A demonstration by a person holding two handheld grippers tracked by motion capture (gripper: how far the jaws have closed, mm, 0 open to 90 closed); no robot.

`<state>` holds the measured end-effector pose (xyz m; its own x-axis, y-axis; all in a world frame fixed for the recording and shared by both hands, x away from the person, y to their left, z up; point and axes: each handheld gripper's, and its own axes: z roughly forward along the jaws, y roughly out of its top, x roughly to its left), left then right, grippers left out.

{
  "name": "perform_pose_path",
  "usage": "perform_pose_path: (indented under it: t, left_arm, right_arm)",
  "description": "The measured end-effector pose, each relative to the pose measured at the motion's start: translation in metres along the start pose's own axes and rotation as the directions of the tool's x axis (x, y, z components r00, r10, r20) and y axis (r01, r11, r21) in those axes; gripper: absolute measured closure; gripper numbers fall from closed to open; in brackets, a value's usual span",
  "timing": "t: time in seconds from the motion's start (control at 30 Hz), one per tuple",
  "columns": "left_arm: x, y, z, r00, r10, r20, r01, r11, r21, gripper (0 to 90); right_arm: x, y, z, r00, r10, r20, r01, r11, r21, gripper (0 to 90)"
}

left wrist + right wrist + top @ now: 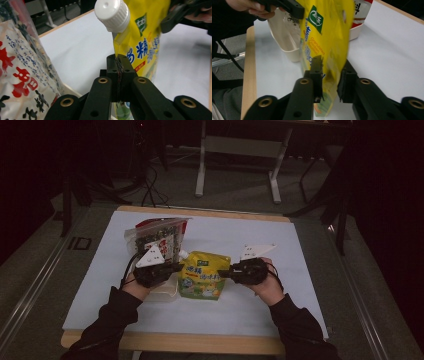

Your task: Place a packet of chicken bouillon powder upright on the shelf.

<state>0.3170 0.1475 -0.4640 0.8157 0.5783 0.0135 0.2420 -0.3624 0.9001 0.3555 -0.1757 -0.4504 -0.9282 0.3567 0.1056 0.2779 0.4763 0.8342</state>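
Clearly held from both sides: yellow spout pouch (pixel 202 276) near the middle of the white worktop (pixel 280 305), kept upright between two claws. Left claw (pixel 119 72) pinched tight on the pouch's edge seam just under the white screw cap (pixel 111 13), jaws pressed together with only the thin film between them. Probably gripped there to steady the neck, so the cap can be worked or the pouch lifted without flopping. Right claw (pixel 329 77) set around the opposite lower side of the pouch, jaws narrow with the yellow body between them; left jaw against the film, right jaw seemingly just off it, so firm hold not certain. Behind and to the left of the pouch, beyond the left claw, a clear bag of dark dried food with red characters (pixel 159 236), standing in a shallow pale tray (pixel 287 43), likely parked there out of the way.
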Motion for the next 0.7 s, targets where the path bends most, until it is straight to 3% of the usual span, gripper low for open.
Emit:
perform_pose_path:
  t: [0.17,0.27,0.37,0.53,0.63,0.7]
  left_arm:
    - [-0.003,-0.002,-0.002,0.9999,-0.002,0.012,0.002,0.9999,-0.015,90.0]
    - [-0.005,-0.001,-0.003,1.0000,0.000,0.005,0.000,0.9999,-0.013,90.0]
    - [-0.004,-0.001,-0.004,1.0000,-0.004,0.009,0.004,0.9999,-0.013,90.0]
    - [-0.005,0.001,-0.005,0.9997,-0.010,0.022,0.011,0.9997,-0.024,89.8]
    - [-0.006,0.003,-0.007,0.9994,-0.011,0.032,0.013,0.9988,-0.046,83.1]
    - [-0.007,0.005,-0.008,0.9983,-0.021,0.055,0.024,0.9976,-0.065,73.3]
  right_arm:
    - [-0.002,0.000,0.007,0.9997,-0.014,-0.022,0.014,1.000,0.009,75.1]
    - [-0.001,-0.001,0.012,0.9994,-0.012,-0.032,0.013,1.000,0.021,84.1]
    - [0.002,0.001,0.012,0.9985,-0.040,-0.038,0.041,0.999,0.031,89.4]
    - [0.007,0.007,0.006,0.9967,-0.072,-0.037,0.074,0.996,0.045,90.0]
    - [0.011,0.012,-0.002,0.9942,-0.099,-0.042,0.101,0.994,0.039,90.0]
    - [0.014,0.015,-0.007,0.9923,-0.119,-0.033,0.121,0.992,0.038,90.0]
